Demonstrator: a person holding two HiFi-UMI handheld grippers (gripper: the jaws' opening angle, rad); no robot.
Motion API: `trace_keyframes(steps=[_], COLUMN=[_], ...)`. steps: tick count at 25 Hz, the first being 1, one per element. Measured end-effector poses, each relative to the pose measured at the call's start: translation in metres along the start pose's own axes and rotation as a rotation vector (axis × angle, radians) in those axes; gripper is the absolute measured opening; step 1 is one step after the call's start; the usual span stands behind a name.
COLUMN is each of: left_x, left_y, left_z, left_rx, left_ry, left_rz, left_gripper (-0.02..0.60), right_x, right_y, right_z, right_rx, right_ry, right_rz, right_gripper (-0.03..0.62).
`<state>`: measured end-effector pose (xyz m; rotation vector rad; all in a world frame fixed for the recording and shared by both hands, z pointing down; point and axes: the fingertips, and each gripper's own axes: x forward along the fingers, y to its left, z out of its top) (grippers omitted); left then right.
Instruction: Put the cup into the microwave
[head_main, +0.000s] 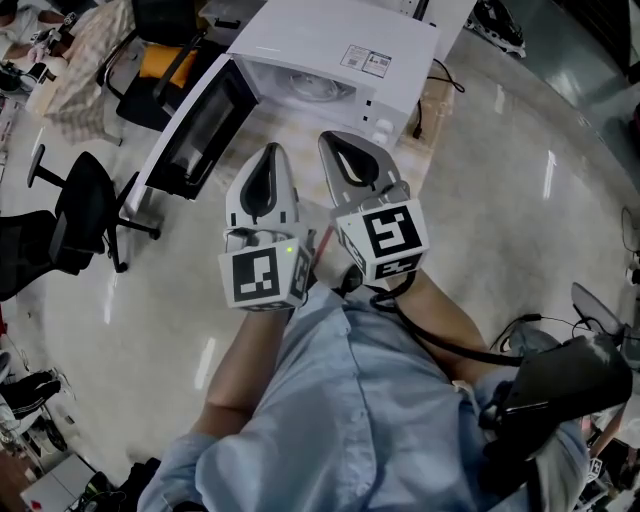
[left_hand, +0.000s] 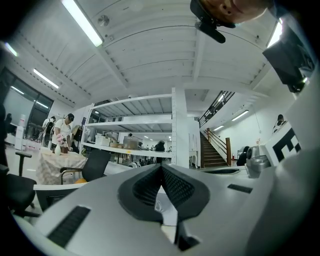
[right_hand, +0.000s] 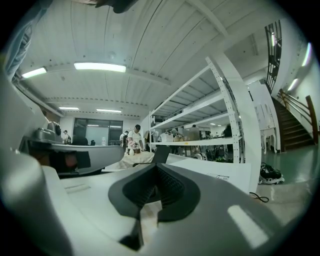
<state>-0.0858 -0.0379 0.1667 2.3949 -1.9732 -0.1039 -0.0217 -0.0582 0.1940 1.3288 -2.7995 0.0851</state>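
Note:
A white microwave (head_main: 345, 45) stands on the floor ahead, its dark-windowed door (head_main: 195, 130) swung open to the left and the pale cavity (head_main: 310, 88) showing. No cup shows in any view. My left gripper (head_main: 266, 158) and right gripper (head_main: 336, 142) are held side by side close to my chest and point level toward the microwave. Both are shut with nothing between the jaws. In the left gripper view the left gripper (left_hand: 161, 168) has its ribbed pads pressed together. In the right gripper view the right gripper (right_hand: 156, 168) does too, and the microwave's top (right_hand: 215, 172) lies just beyond.
Black office chairs (head_main: 75, 215) stand at the left. A cloth-covered table (head_main: 85, 60) and an orange-seated chair (head_main: 165, 58) are at the back left. A cable (head_main: 440, 72) trails right of the microwave. Shelving (left_hand: 135, 130) fills the far room, stairs (left_hand: 212, 150) to its right.

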Motion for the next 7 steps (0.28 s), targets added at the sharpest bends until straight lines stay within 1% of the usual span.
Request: trace_keyframes(steps=[7], left_x=[0.0021], left_y=[0.0095], left_z=[-0.0015], left_rx=[-0.003], left_ry=[-0.007], left_rz=[0.013], left_gripper=[0.007], right_x=[0.0047], right_y=[0.0013], right_z=[0.0014], right_rx=[0.006], right_ry=[-0.013], right_rz=[0.006], right_gripper=[0.002])
